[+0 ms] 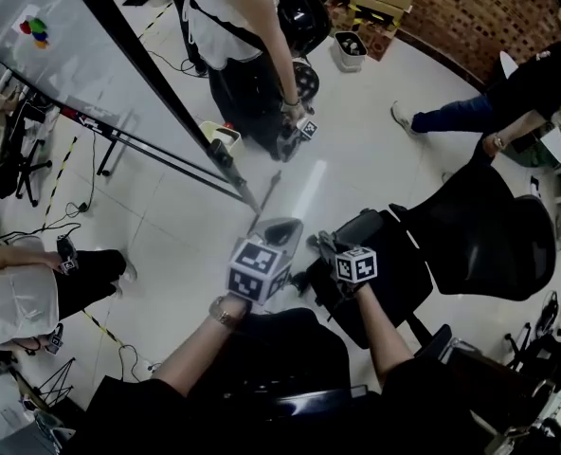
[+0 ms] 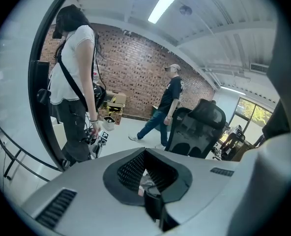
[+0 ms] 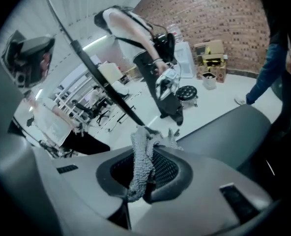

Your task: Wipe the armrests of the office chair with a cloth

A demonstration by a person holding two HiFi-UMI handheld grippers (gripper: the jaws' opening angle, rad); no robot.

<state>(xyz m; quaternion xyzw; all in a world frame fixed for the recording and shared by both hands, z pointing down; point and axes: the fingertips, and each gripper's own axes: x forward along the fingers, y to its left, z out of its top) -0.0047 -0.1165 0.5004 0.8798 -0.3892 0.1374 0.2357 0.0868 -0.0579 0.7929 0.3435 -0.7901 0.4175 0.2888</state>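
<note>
The black mesh-backed office chair (image 1: 479,240) stands at the right of the head view, its seat (image 1: 380,268) just beyond my hands. My right gripper (image 1: 330,246) is over the seat's near edge and is shut on a grey knobbly cloth (image 3: 141,163) that hangs bunched from its jaws. Just right of the cloth lies a dark padded chair surface (image 3: 234,129). My left gripper (image 1: 279,227) hovers over the floor left of the chair, jaws together with nothing held. In the left gripper view the chair (image 2: 197,127) stands apart in the distance.
A person in a white top (image 1: 243,45) stands ahead holding grippers, by a small stool (image 1: 305,79). Another person (image 1: 494,102) walks past behind the chair. Someone sits at the left (image 1: 34,287). A black slanted frame (image 1: 157,93) crosses the floor. Boxes (image 1: 380,3) line the brick wall.
</note>
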